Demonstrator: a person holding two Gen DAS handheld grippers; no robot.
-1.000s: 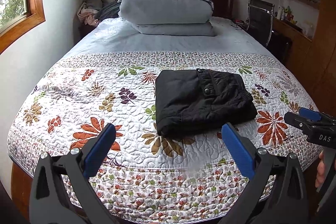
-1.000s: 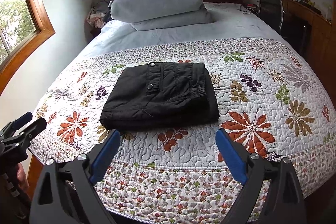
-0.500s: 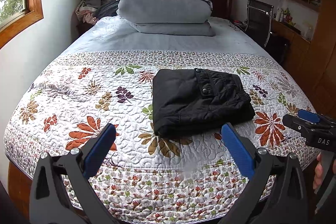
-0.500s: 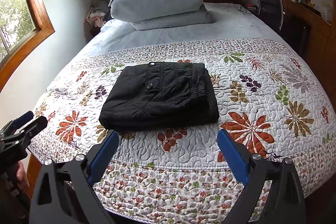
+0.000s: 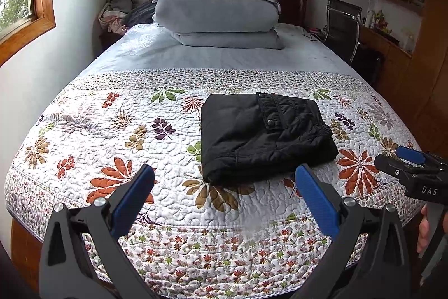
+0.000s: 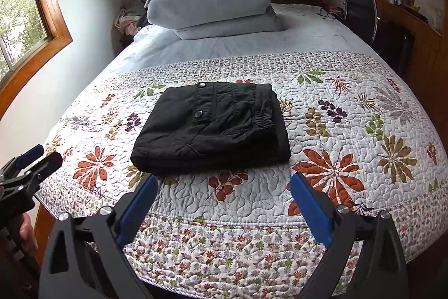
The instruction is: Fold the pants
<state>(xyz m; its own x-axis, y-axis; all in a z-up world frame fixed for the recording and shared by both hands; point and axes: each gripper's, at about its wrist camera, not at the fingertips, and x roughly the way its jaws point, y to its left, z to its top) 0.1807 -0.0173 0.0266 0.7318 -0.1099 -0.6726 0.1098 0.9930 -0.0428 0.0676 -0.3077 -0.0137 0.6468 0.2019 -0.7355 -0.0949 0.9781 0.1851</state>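
The black pants [image 5: 263, 133] lie folded in a compact rectangle on the floral quilt [image 5: 117, 147], waistband and snap buttons on top; they also show in the right wrist view [image 6: 212, 128]. My left gripper [image 5: 224, 178] is open and empty, hovering over the quilt's near edge in front of the pants. My right gripper [image 6: 221, 187] is open and empty, also short of the pants. Each gripper shows at the edge of the other's view: the right one [image 5: 411, 170] and the left one [image 6: 30, 167].
Two stacked grey pillows [image 5: 215, 10] lie at the headboard. A black chair [image 5: 343, 27] and wooden desk with shelves [image 5: 392, 46] stand right of the bed. A pile of clothes [image 5: 114, 13] sits at the far left corner. A wall with a window is on the left.
Both grippers have drifted back slightly from the bed, jaws still open. The folded pants have not moved.
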